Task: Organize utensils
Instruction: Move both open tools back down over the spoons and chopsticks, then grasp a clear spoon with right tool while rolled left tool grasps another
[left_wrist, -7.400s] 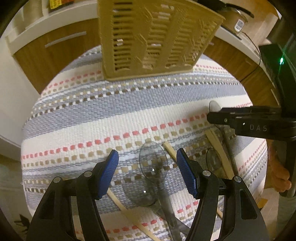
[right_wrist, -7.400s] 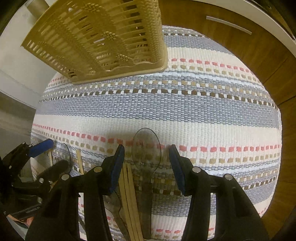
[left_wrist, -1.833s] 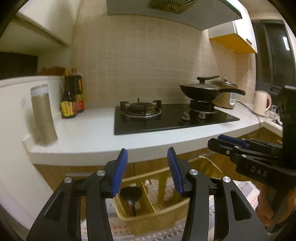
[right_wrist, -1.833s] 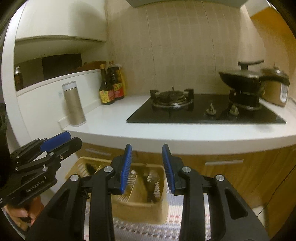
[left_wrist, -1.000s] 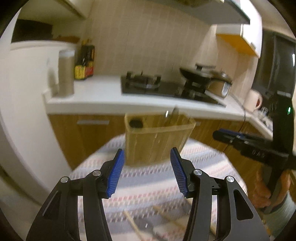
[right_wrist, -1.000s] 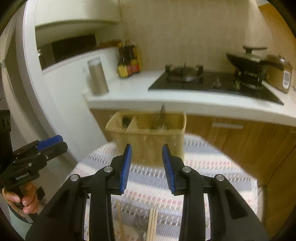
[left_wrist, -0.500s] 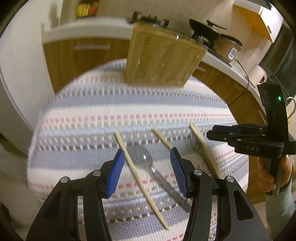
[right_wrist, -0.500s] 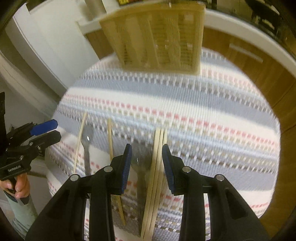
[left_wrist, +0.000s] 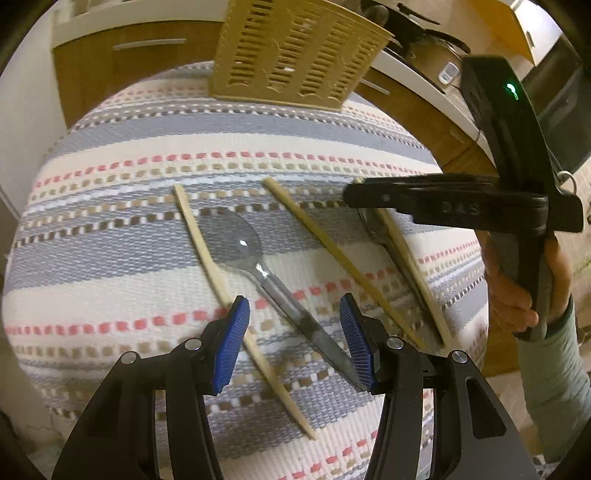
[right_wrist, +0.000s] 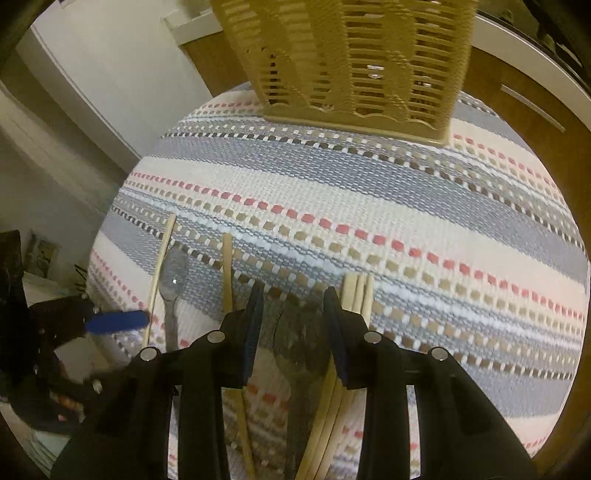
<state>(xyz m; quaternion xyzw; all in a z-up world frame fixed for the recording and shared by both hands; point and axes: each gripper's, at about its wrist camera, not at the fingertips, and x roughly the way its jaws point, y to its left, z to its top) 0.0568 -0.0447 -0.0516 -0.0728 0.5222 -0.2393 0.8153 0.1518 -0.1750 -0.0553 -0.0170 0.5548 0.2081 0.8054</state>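
Note:
A clear plastic spoon (left_wrist: 255, 258) lies on the striped cloth (left_wrist: 110, 229) between two loose wooden chopsticks (left_wrist: 207, 254) (left_wrist: 332, 254). My left gripper (left_wrist: 293, 332) is open, just above the spoon's handle. My right gripper (right_wrist: 295, 314) is open over a second clear spoon (right_wrist: 299, 339), with a bundle of chopsticks (right_wrist: 356, 291) at its right finger. The first spoon also shows in the right wrist view (right_wrist: 173, 277). The right gripper appears in the left wrist view (left_wrist: 424, 199). The tan slotted utensil basket (left_wrist: 295, 59) (right_wrist: 362, 59) stands at the cloth's far edge.
Wooden cabinet fronts (left_wrist: 122, 55) and a white countertop edge (right_wrist: 532, 66) lie behind the basket. A pot (left_wrist: 424, 29) sits on the counter at the back right. The cloth drops off at the near and side edges.
Both grippers have dropped lower and closer to the cloth. The left one now straddles the first spoon's handle, the right one the second spoon's bowl. Both stay open and empty.

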